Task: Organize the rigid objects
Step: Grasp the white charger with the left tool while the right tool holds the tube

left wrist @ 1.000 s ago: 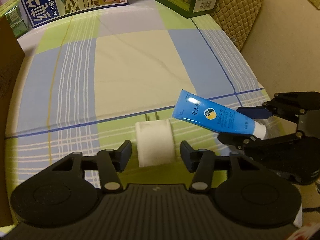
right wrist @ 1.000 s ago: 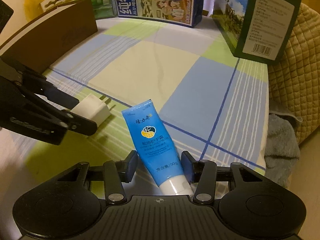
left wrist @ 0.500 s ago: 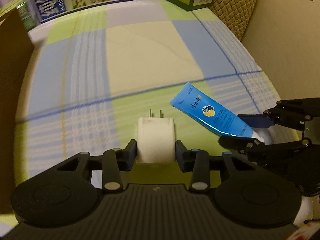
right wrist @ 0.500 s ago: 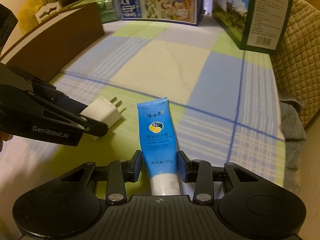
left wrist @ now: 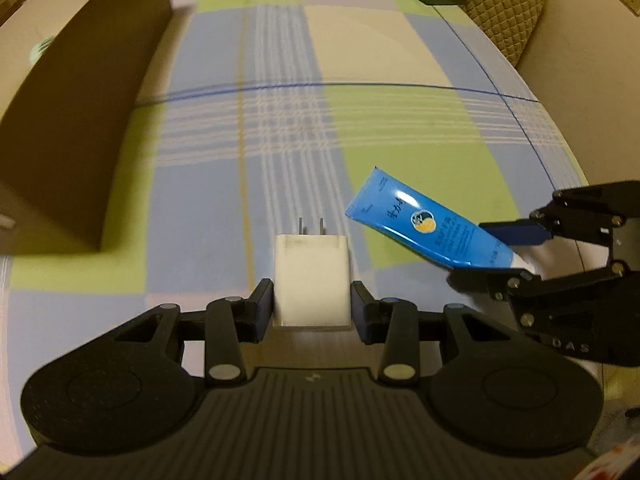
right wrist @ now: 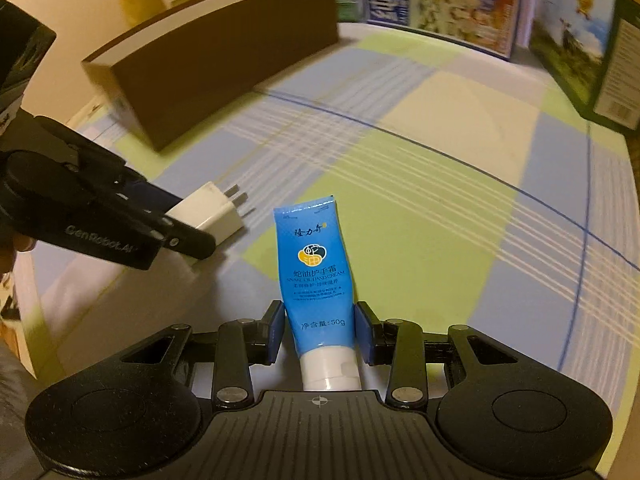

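My left gripper (left wrist: 312, 306) is shut on a white plug charger (left wrist: 311, 280), prongs pointing away, held above the plaid tablecloth (left wrist: 360, 60). My right gripper (right wrist: 320, 330) is shut on a blue hand cream tube (right wrist: 316, 276), white cap toward the camera. In the left wrist view the tube (left wrist: 424, 232) sits to the right in the right gripper (left wrist: 496, 252). In the right wrist view the charger (right wrist: 216, 212) shows at left in the left gripper (right wrist: 180, 224).
A long brown cardboard box (left wrist: 84, 112) lies along the left side; it also shows in the right wrist view (right wrist: 224, 52). A blue milk carton box (right wrist: 440, 0) and a green box (right wrist: 592, 48) stand at the far edge. A quilted cushion (left wrist: 508, 4) is at far right.
Both grippers closed on their objects and lifted them. Both have swung left toward the brown box, which now fills more of each view.
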Demonstrator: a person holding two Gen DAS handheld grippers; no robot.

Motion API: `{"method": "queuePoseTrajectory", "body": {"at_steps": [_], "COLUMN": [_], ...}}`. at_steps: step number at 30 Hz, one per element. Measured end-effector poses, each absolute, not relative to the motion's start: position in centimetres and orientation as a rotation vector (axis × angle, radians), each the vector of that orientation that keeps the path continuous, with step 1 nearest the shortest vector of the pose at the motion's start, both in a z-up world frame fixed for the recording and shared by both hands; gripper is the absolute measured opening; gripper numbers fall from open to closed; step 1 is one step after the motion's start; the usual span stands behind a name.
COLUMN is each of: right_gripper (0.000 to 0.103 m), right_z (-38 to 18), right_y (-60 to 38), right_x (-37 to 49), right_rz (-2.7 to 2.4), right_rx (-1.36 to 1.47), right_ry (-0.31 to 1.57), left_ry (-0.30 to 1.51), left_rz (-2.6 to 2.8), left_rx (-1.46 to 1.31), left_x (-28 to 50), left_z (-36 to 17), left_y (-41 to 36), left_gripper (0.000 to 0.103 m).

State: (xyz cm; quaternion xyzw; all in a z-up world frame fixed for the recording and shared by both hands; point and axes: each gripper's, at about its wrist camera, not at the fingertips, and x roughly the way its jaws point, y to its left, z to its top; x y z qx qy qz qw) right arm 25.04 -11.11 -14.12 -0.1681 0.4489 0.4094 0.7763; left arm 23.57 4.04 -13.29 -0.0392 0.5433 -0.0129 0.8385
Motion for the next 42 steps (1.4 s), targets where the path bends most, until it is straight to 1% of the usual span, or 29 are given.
{"method": "queuePoseTrajectory", "body": {"at_steps": [15, 27, 35, 42], "right_gripper": [0.037, 0.036, 0.034, 0.034], "right_z": [-14.2, -14.3, -14.0, -12.8], "right_y": [-8.8, -7.9, -7.6, -7.4], "right_x": [25.2, 24.2, 23.1, 22.3], "right_rz": [0.797, 0.765, 0.771, 0.773], "right_rx": [-0.379, -0.399, -0.348, -0.315], "right_ry": [0.964, 0.973, 1.009, 0.987], "left_ry": [1.123, 1.106, 1.104, 1.078], "left_rz": [-0.035, -0.062, -0.061, -0.055], "left_rx": [-0.121, -0.099, -0.112, -0.12], "left_x": [23.0, 22.3, 21.0, 20.0], "left_z": [-13.6, -13.6, -13.2, -12.3], "left_y": [4.7, 5.0, 6.3, 7.4], "left_gripper": [0.037, 0.037, 0.036, 0.035]}}
